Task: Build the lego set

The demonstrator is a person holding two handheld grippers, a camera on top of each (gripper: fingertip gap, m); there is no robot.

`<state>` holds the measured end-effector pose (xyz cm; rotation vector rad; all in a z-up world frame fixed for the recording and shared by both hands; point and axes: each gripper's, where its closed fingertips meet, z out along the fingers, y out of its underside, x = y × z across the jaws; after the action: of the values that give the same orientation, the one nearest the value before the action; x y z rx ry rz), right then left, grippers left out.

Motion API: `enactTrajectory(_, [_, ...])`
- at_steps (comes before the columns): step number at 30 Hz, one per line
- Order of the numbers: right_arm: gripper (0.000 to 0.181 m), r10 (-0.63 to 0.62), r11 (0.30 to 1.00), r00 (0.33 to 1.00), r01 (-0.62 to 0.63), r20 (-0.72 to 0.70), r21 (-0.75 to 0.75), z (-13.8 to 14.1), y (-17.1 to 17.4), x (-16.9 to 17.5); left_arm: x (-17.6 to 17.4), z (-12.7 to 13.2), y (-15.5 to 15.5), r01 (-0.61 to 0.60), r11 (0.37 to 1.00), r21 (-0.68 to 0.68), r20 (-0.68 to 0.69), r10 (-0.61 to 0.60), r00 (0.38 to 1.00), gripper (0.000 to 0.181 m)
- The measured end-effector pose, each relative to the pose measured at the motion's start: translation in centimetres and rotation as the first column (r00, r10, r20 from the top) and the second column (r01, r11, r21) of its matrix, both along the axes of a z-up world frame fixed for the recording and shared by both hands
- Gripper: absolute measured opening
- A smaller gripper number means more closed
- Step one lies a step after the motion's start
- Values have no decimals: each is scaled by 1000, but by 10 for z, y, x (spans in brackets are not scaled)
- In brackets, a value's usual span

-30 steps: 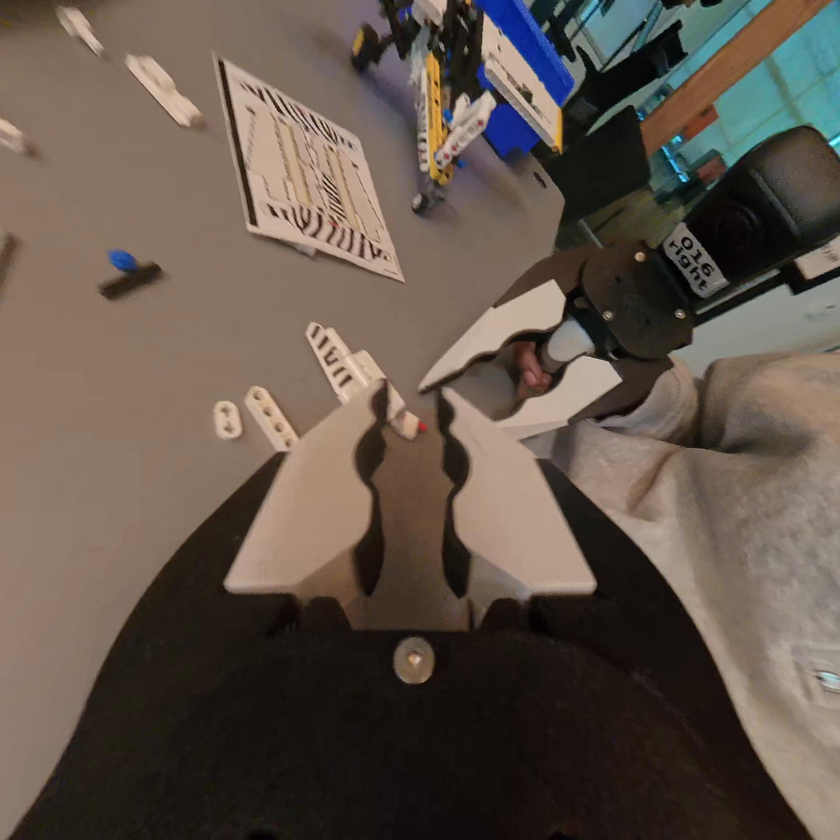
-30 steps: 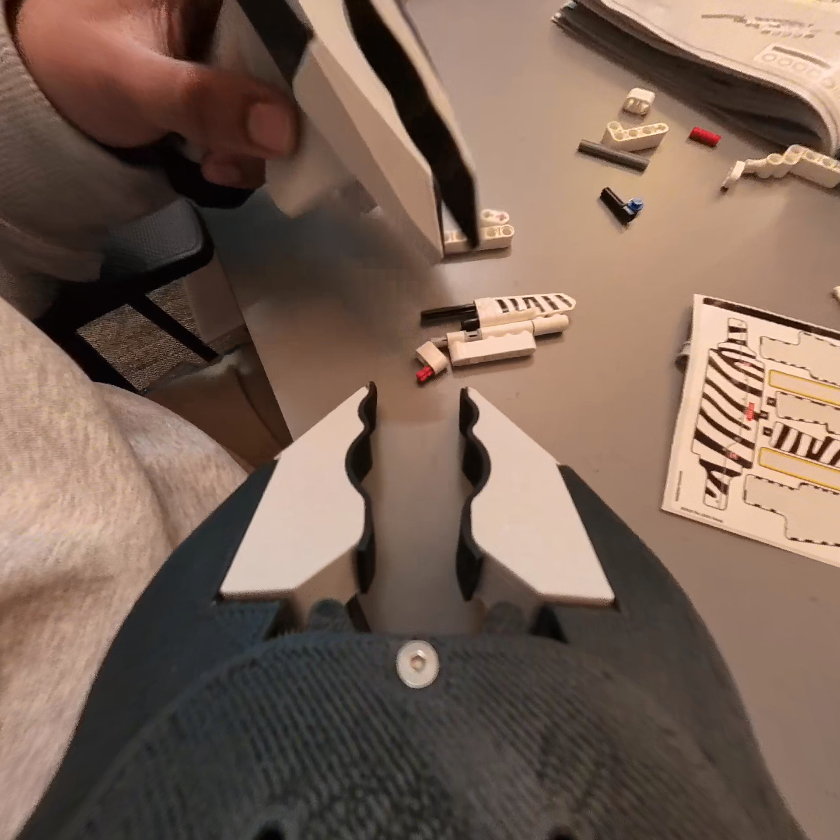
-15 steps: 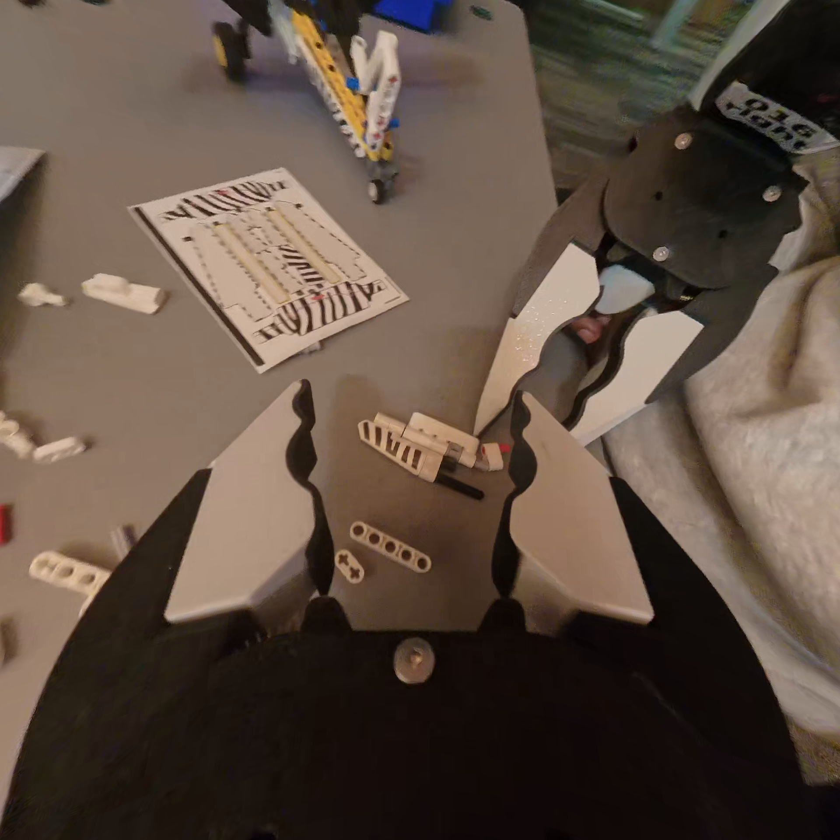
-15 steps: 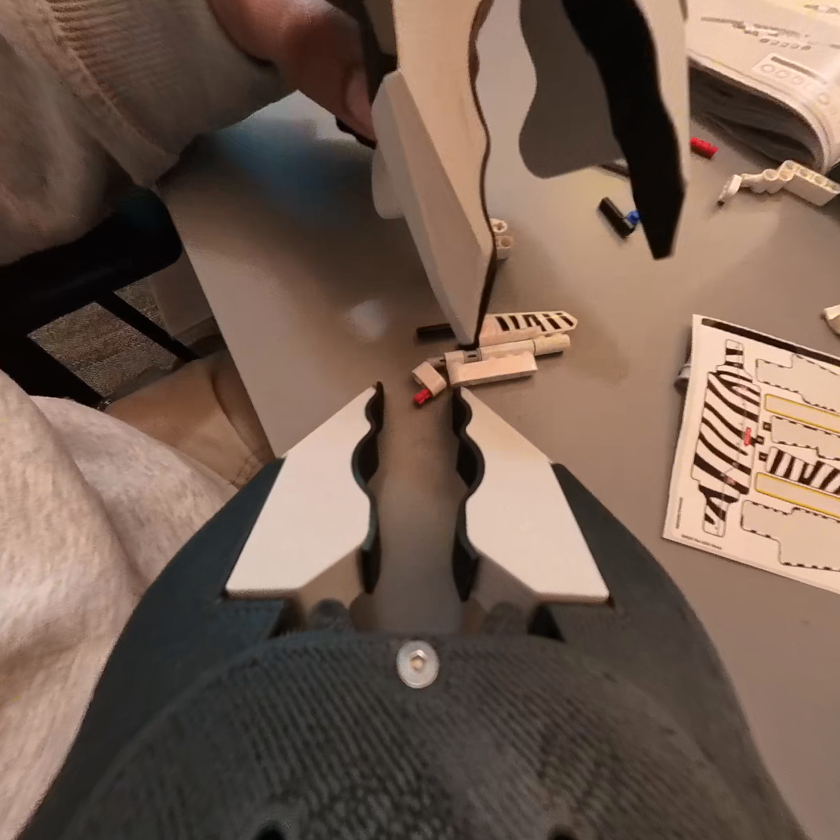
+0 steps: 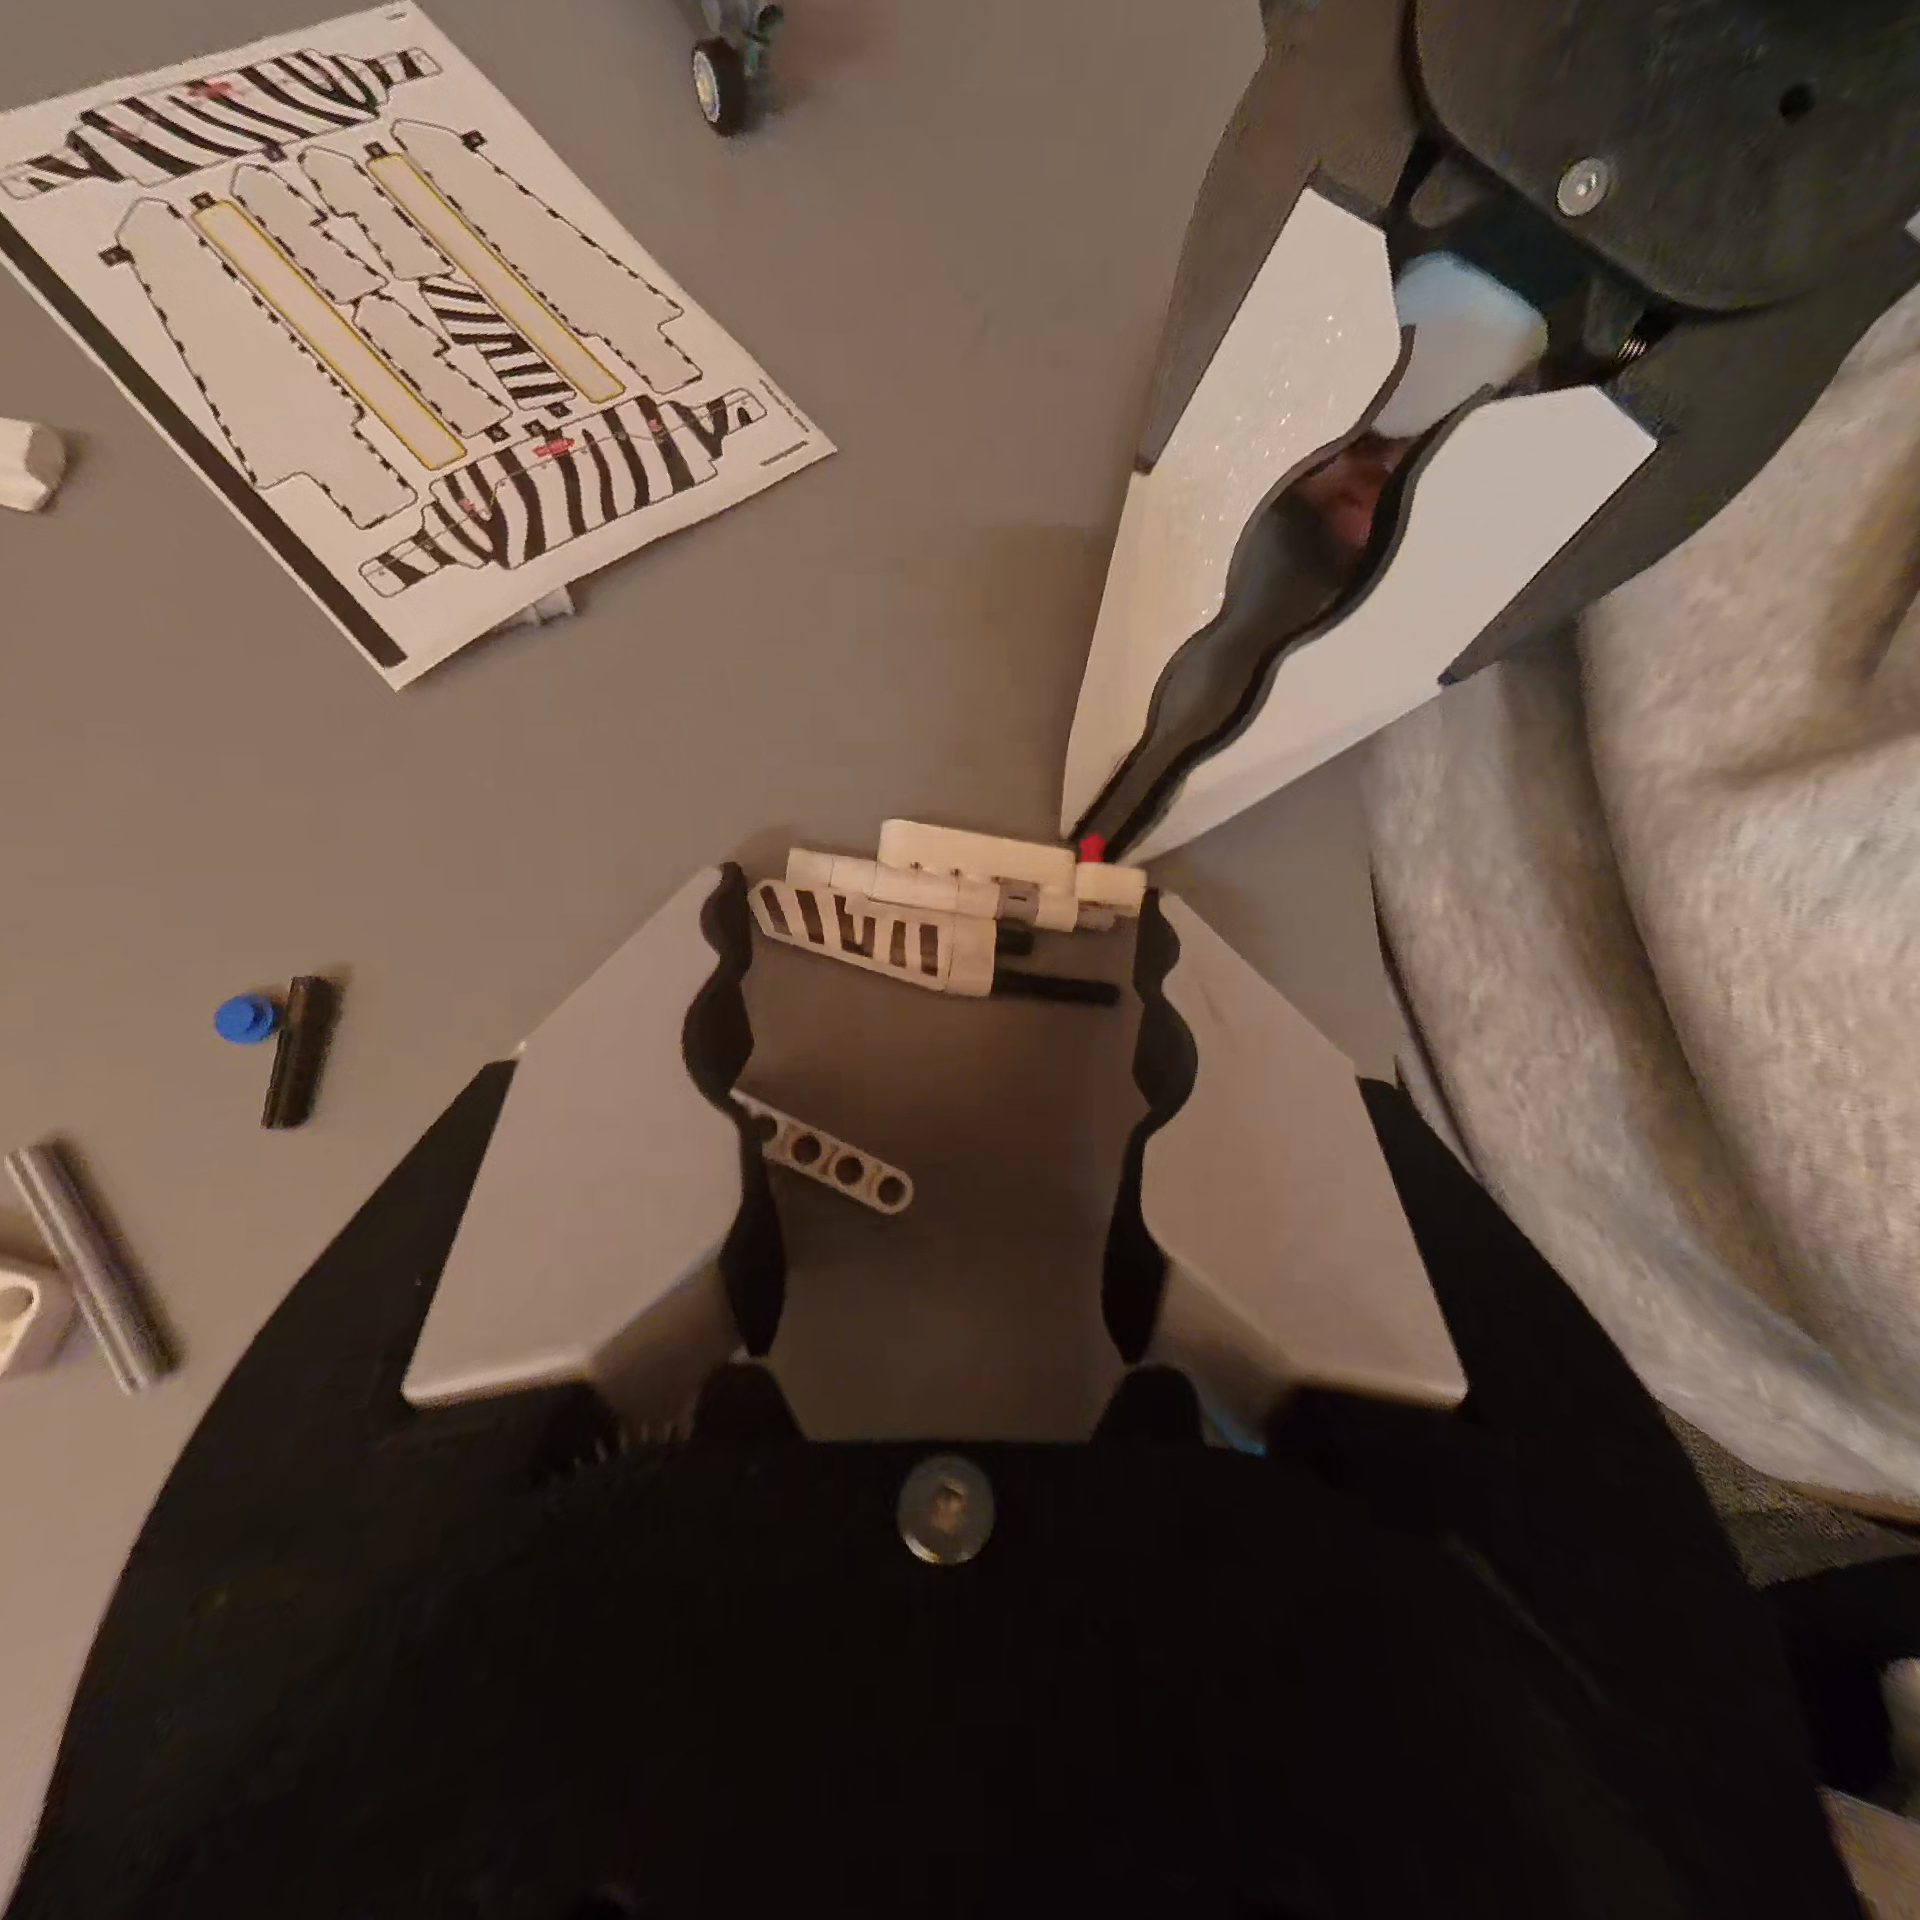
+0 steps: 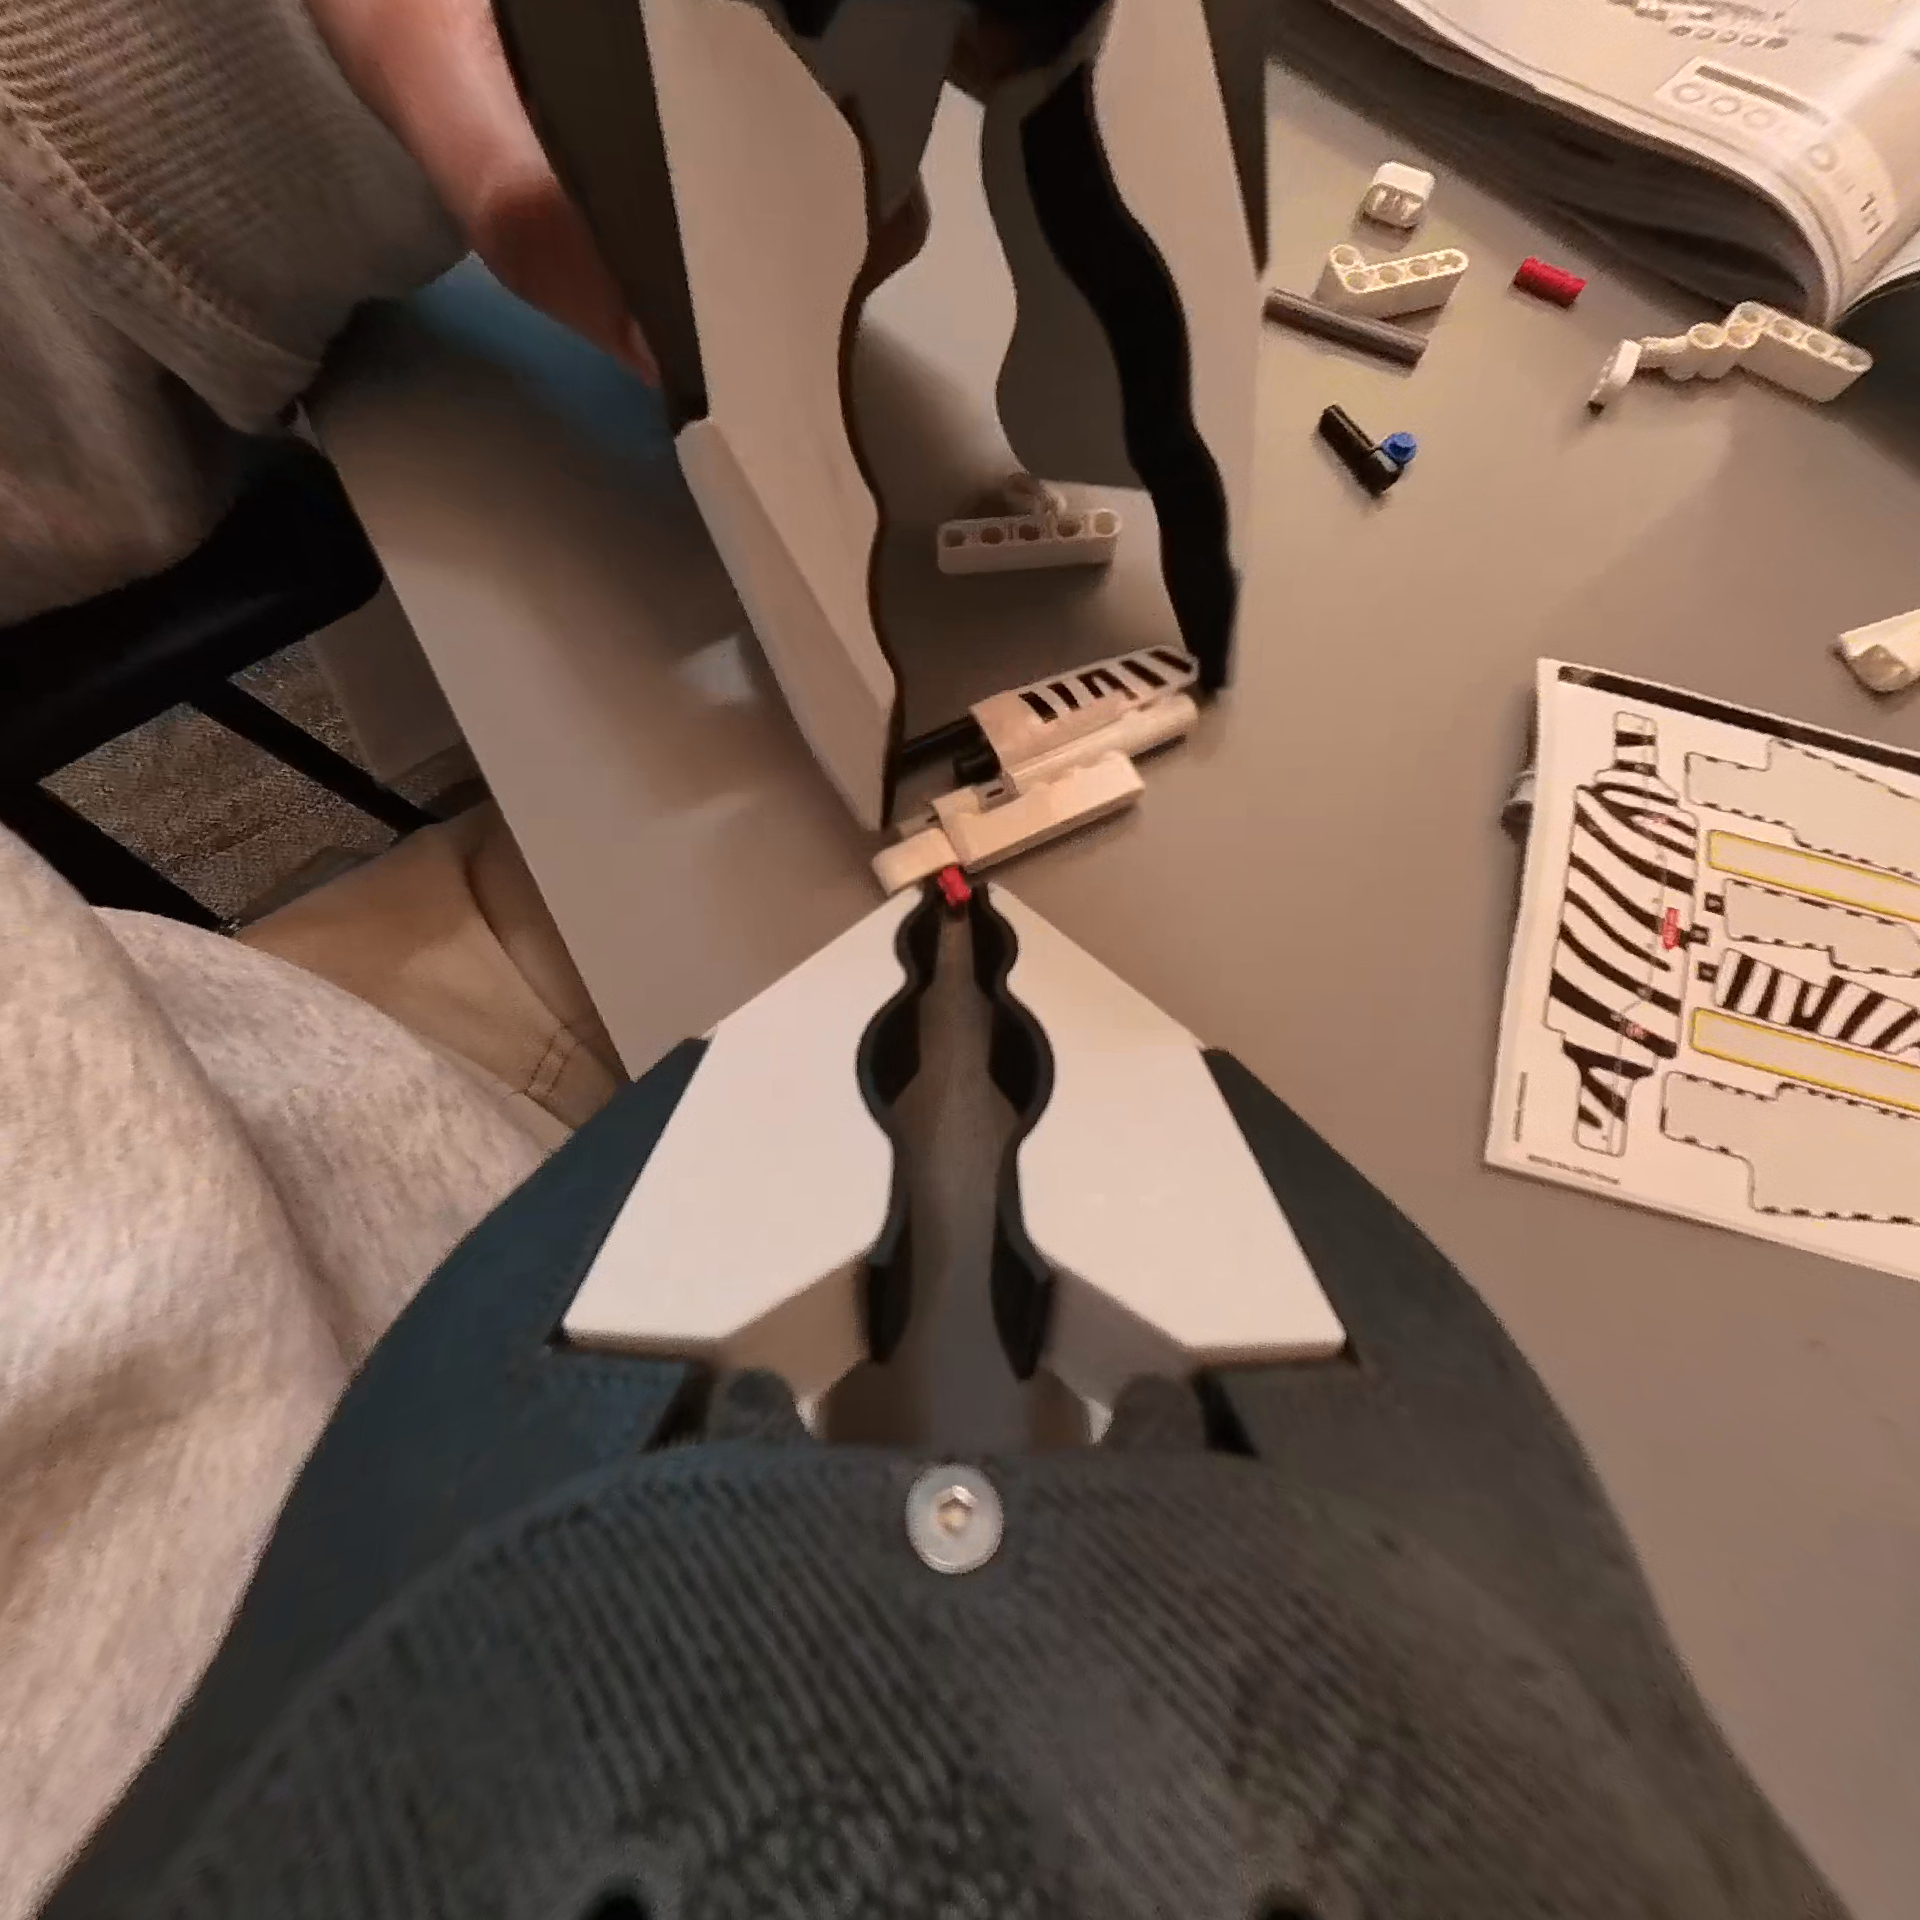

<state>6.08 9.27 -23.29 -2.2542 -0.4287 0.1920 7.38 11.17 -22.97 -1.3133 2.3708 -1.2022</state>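
Observation:
A small white lego assembly (image 5: pixel 914 914) with a zebra-striped panel, a black axle and a red pin (image 5: pixel 1089 847) at one end lies on the grey table near its edge. My left gripper (image 5: pixel 940 894) is open, its fingertips standing either side of the assembly's striped end. My right gripper (image 6: pixel 951 902) is closed down on the red pin (image 6: pixel 951 885) at the assembly's (image 6: pixel 1049 758) near end. The right wrist view shows the left gripper (image 6: pixel 1049 738) coming down from above, spread over the assembly. The left wrist view shows the right gripper (image 5: pixel 1091 844) coming in from the upper right.
A zebra sticker sheet (image 5: pixel 395 343) lies beyond the assembly; it also shows in the right wrist view (image 6: pixel 1714 987). An open instruction booklet (image 6: pixel 1662 104) lies far right. Loose parts include a white holed beam (image 5: pixel 831 1164), a black connector with blue pin (image 5: pixel 281 1039) and a grey axle (image 5: pixel 88 1268). A person's grey sweatshirt (image 5: pixel 1662 935) borders the table edge. My left and right fingertips are right by each other. To the black connector with blue pin (image 5: pixel 281 1039): left tips about 7 centimeters, right tips about 12 centimeters.
My left gripper opened wide and moved down over the striped assembly. My right gripper moved forward and narrowed its jaws onto the red pin.

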Motion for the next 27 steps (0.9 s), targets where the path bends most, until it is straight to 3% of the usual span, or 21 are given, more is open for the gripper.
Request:
enactTrajectory(10, [5,-21,1000,999,21,24,2,0,-13,5,-11,-2,7,-214,977,27,6,213,977,47])
enactTrajectory(18, [3,-9,998,987,19,163,-57,0,-38,16,-23,2,-12,-387,918,-90,-57,383,922,40])
enactTrajectory(27, [14,27,997,968,-7,250,-79,1,-60,27,-32,4,-33,-382,911,-153,-85,373,924,42])
